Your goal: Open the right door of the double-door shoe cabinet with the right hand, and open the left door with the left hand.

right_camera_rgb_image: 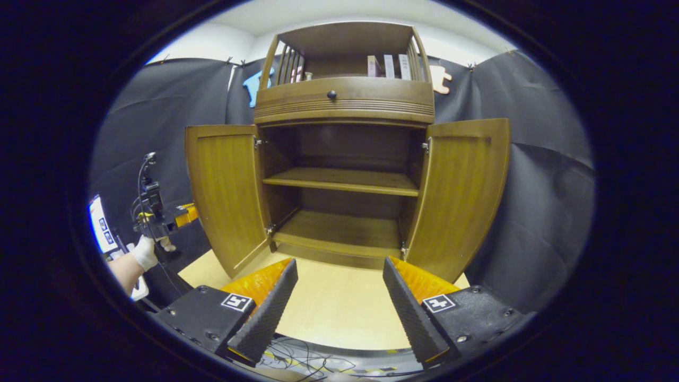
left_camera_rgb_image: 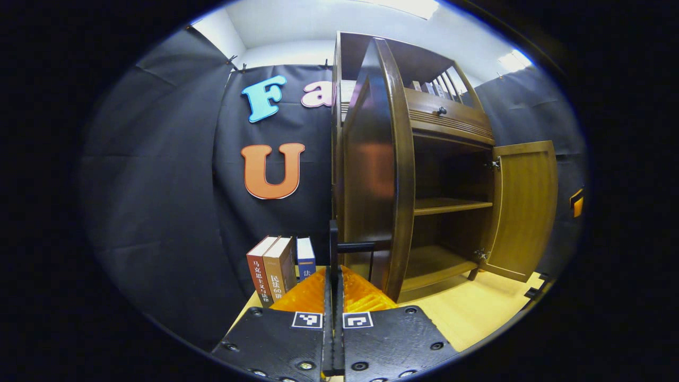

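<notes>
The brown shoe cabinet [right_camera_rgb_image: 345,101] stands in front of me with both doors swung wide. In the right gripper view its left door [right_camera_rgb_image: 225,191] and right door [right_camera_rgb_image: 461,196] flank two bare shelves. My right gripper [right_camera_rgb_image: 337,313] is open, low in front of the cabinet and touching nothing. A gloved hand [right_camera_rgb_image: 144,252] holds my left gripper [right_camera_rgb_image: 159,215] beside the left door's outer face. In the left gripper view that left door [left_camera_rgb_image: 371,175] is edge-on just right of my left gripper [left_camera_rgb_image: 334,270], which is shut on the door's dark handle [left_camera_rgb_image: 354,246]. The right door [left_camera_rgb_image: 522,207] stands open beyond.
The cabinet rests on a pale wooden tabletop [right_camera_rgb_image: 329,302]. Three upright books [left_camera_rgb_image: 276,270] stand left of the cabinet against the black cloth wall. A drawer with a round knob [right_camera_rgb_image: 331,95] sits above the doors. Loose cables [right_camera_rgb_image: 297,361] lie at the table's near edge.
</notes>
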